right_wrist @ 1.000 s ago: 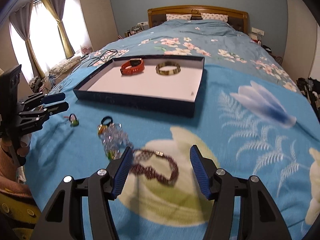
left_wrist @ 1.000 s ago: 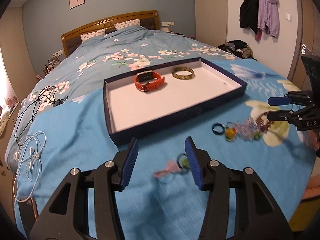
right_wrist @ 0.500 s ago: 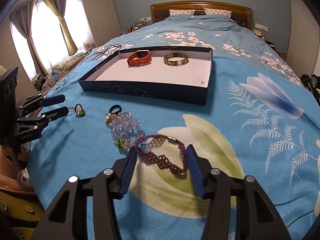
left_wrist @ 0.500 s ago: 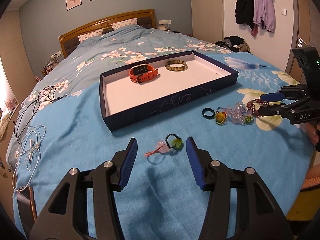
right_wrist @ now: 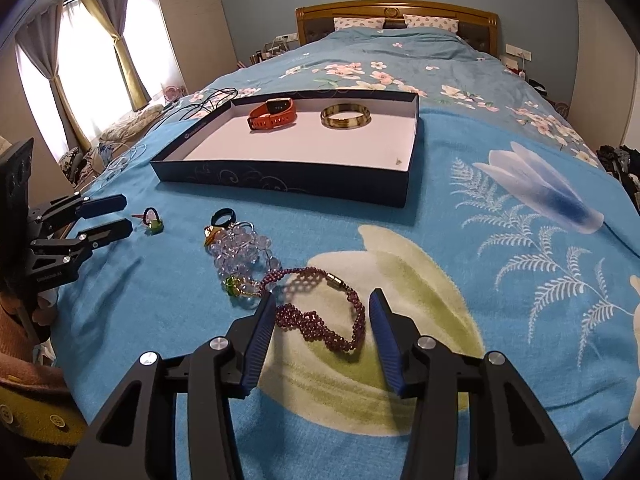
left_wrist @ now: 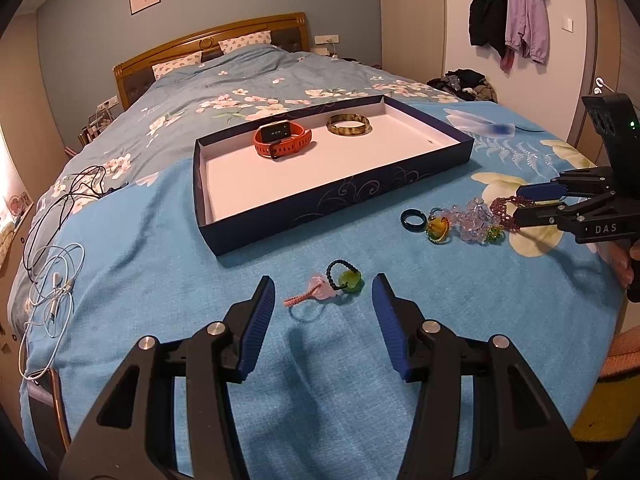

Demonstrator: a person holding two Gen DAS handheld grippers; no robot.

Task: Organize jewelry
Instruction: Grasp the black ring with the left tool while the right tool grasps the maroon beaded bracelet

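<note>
A dark blue tray point(left_wrist: 332, 196) point(right_wrist: 280, 178) on the bed holds an orange watch point(left_wrist: 282, 143) point(right_wrist: 273, 114) and a mottled bangle point(left_wrist: 348, 125) point(right_wrist: 345, 117). My left gripper point(left_wrist: 323, 292) is open just short of a green bead ring point(left_wrist: 347, 279) and a pink charm point(left_wrist: 316, 294). My right gripper point(right_wrist: 322, 304) is open, its fingers either side of a maroon beaded bracelet point(right_wrist: 320, 312). A clear bead bracelet point(right_wrist: 240, 250), a black ring point(right_wrist: 223, 215) and a yellow charm point(left_wrist: 438, 226) lie between the two grippers.
White and black cables point(left_wrist: 52, 280) lie on the bed's left side. The blue floral bedspread point(right_wrist: 520, 240) stretches right of the tray. Clothes hang on the wall point(left_wrist: 508, 12). The headboard point(right_wrist: 396, 12) is at the far end.
Both grippers have moved closer to the jewelry on the bedspread. The right gripper's fingers now flank the maroon bracelet; the left gripper is nearer the green bead ring.
</note>
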